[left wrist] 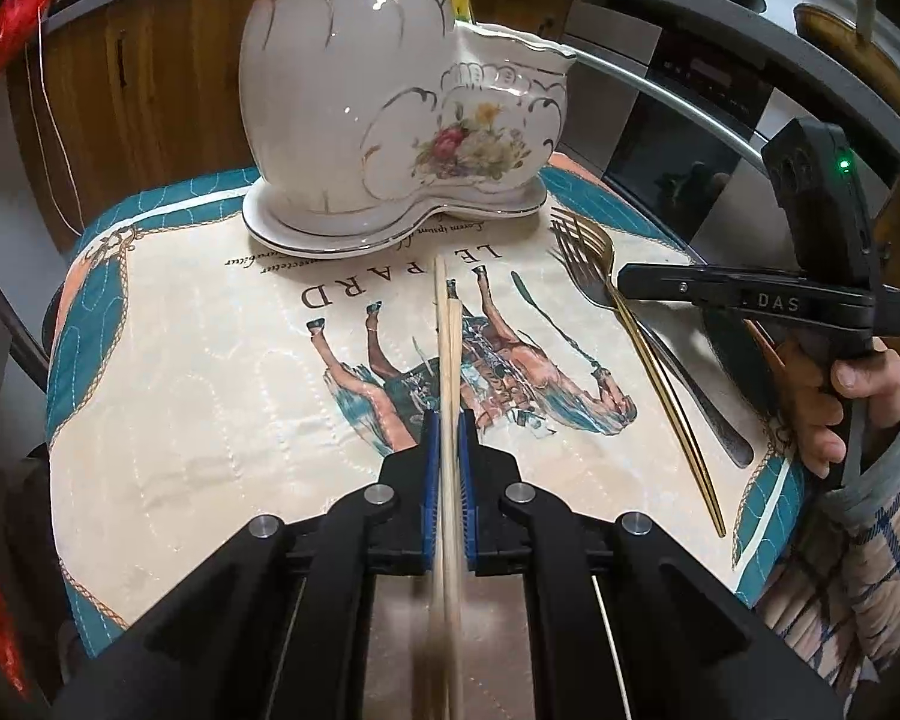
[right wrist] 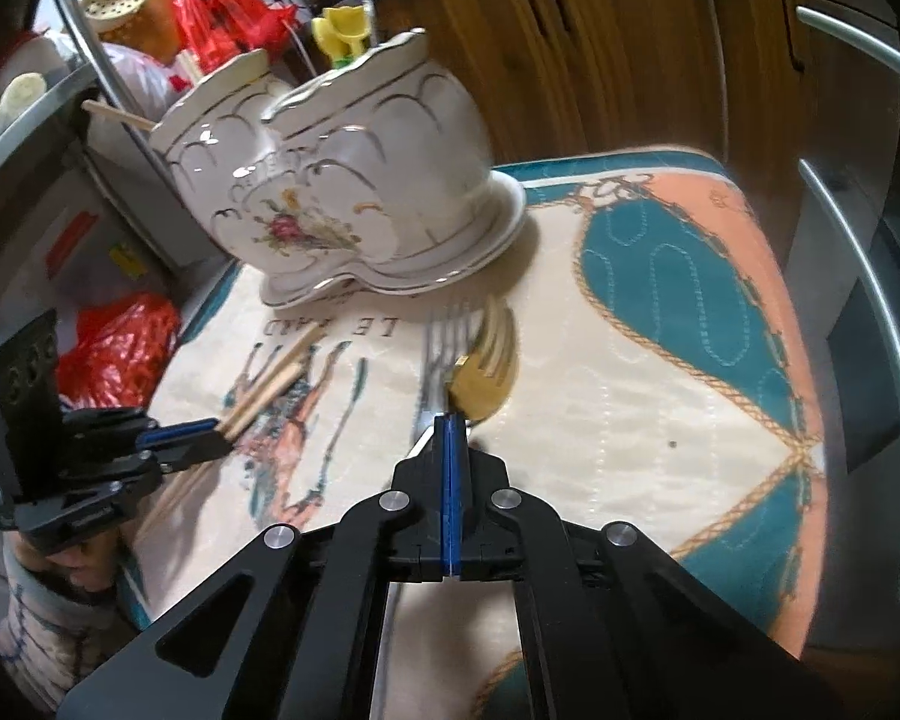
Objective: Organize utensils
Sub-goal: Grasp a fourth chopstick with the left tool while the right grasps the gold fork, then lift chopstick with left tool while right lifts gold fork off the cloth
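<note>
The left gripper (left wrist: pixel 448 420) has its blue-padded fingers (left wrist: pixel 431 450) clamped on a pair of pale wooden chopsticks (left wrist: pixel 448 336), whose tips point toward 12 o'clock at the white ceramic utensil holder with gilt trim and a painted flower spray (left wrist: pixel 390 108). That holder stands on its own matching saucer at the far edge of the quilted horse-print cloth (left wrist: pixel 210 408) covering the desk.

At 2 o'clock in the left wrist view, a gold metal fork (left wrist: pixel 642 330) and a silver metal fork (left wrist: pixel 588 282) lie side by side on the cloth, tines toward the holder, with the right gripper (left wrist: pixel 627 283) over them.

In the right wrist view, the right gripper's fingers (right wrist: pixel 450 462) are pressed together just at the gold fork's neck; I cannot tell whether they actually pinch it. More wooden chopsticks (right wrist: pixel 120 114) already lean in the holder's far compartment at 10 o'clock.
</note>
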Demonstrator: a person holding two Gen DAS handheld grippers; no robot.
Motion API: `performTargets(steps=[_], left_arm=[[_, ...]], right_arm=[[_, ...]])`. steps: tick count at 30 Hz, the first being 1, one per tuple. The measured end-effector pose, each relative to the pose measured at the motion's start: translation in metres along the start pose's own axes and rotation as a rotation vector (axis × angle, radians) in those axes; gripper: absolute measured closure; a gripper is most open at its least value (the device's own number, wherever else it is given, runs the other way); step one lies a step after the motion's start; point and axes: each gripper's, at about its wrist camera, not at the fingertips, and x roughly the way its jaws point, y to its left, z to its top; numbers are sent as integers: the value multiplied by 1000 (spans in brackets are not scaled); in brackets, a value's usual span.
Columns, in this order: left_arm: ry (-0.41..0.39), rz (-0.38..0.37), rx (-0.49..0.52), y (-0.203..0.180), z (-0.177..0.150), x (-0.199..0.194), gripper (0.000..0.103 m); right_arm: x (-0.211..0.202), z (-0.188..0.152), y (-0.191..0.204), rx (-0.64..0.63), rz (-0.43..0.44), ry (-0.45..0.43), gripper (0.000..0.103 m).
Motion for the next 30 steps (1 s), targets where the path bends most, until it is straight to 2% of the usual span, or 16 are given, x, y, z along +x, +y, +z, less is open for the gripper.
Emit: performTargets(steps=[4, 5, 6, 8, 11, 14, 18, 24, 30], left_arm=[[-16, -3, -16, 6, 1, -5, 97], [-20, 0, -15, 7, 1, -7, 97], [-22, 4, -15, 8, 1, -9, 97], [-19, 16, -19, 11, 1, -9, 97], [-12, 21, -13, 12, 1, -8, 97], [-1, 30, 1, 11, 1, -6, 97], [8, 38, 11, 10, 0, -3, 97], [32, 29, 38, 6, -2, -3, 97], [53, 47, 65, 1, -4, 2, 97]], right_arm=[[-5, 1, -1, 20, 6, -8, 99], [-6, 1, 0, 20, 14, -8, 91], [-6, 1, 0, 20, 19, -9, 79], [-4, 2, 5, 8, 17, -5, 74], [2, 4, 9, 6, 2, 12, 75], [8, 8, 10, 2, -44, 23, 81], [10, 14, 5, 21, -47, 21, 87], [2, 16, -6, 42, -29, 48, 89], [-4, 15, -17, 24, -70, 103, 91]])
